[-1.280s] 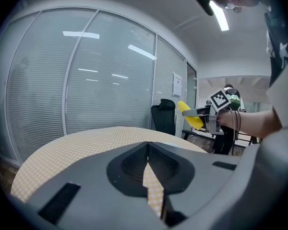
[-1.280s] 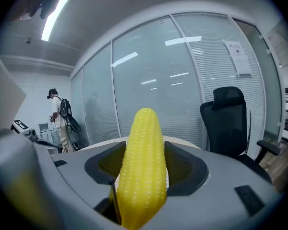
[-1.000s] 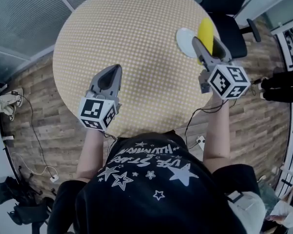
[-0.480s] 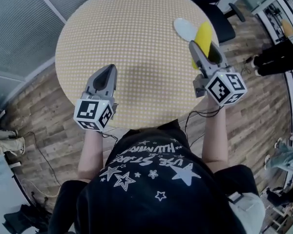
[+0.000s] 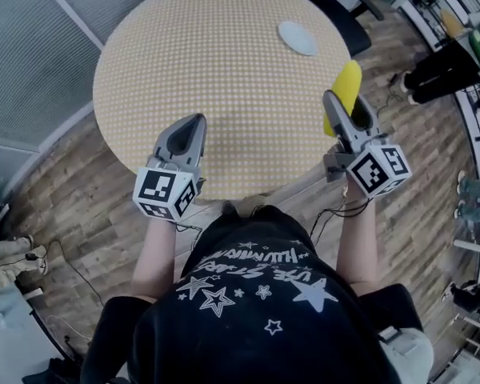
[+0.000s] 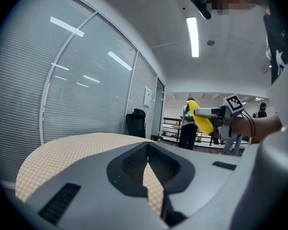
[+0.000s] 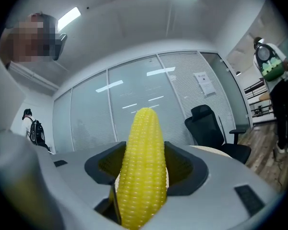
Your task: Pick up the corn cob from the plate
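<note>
Wearing a black T-shirt printed with white stars (image 5: 256, 294), the person stood at the near edge of the round table with a yellow-and-white dotted top (image 5: 208, 54). The left gripper (image 5: 194, 122) hung over the table's near left part. Its jaws were drawn together at the tips with nothing between them, and only a sliver of the table's top showed through the slit (image 6: 148, 150).

The right gripper (image 5: 344, 106) was at the table's near right edge, its jaws clamped on the bumpy yellow corn cob (image 5: 346, 86). The cob stuck out past the fingertips, pointing away from the person. In the right gripper view the cob (image 7: 144, 166) stood upright between the dark jaw pads and blocked the middle of the scene, hiding most of the table behind it.

On the table's far right part lay the small white round plate (image 5: 297, 38), well apart from the cob. Beyond the table's far edge stood a black office chair (image 7: 211, 126) before glass walls with blinds. To the table's right, on the wooden plank floor (image 5: 80, 206), a bystander in dark trousers (image 7: 278, 95) stood; in the left gripper view the raised cob partly covered that bystander.
</note>
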Available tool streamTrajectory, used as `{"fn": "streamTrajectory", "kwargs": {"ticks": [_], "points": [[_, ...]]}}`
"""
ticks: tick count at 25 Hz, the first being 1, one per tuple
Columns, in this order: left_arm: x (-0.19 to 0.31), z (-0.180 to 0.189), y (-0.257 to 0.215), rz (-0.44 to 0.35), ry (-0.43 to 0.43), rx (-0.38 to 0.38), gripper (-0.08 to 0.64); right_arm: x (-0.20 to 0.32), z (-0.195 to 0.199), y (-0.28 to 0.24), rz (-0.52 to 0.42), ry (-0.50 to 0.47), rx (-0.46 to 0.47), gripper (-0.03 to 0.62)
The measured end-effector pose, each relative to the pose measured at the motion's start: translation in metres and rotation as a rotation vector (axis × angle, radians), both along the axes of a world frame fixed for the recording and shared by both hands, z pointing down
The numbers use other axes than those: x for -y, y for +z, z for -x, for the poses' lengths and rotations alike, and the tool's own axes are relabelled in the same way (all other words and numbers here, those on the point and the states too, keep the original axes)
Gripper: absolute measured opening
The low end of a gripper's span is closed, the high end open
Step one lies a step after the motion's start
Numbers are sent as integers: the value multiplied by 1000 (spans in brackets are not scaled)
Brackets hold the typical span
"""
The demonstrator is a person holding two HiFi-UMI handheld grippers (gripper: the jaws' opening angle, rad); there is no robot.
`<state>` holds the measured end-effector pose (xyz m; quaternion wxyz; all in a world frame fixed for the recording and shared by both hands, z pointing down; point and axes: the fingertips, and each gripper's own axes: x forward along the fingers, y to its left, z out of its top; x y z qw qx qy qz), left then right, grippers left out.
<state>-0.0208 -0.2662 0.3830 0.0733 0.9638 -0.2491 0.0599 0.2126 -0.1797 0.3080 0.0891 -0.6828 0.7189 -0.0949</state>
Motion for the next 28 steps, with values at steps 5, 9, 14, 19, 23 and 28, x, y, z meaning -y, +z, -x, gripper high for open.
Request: {"fn": "streamTrajectory", "kwargs": {"ticks": [5,9,14,19,23,28], "points": [[-15,1,-1,6,19,7,6,-12,7,-2,-33,3,42,259],[-35,-6,-5,-8,35,20,6,-33,14,9,-39,-21,81,259],[-80,-11,-18,-16,41,21,6,-84,14,13,-59,-30,148,259],[-139,-5,-23,-21,48,25,6,-141,20,10,-82,-28,161,259],[-197,7,-28,-38,45,30,6,-191,38,8,-95,-54,171,259],[-262,53,-31,-48,4,33,6,-242,84,12,-131,-108,221,259]]}}
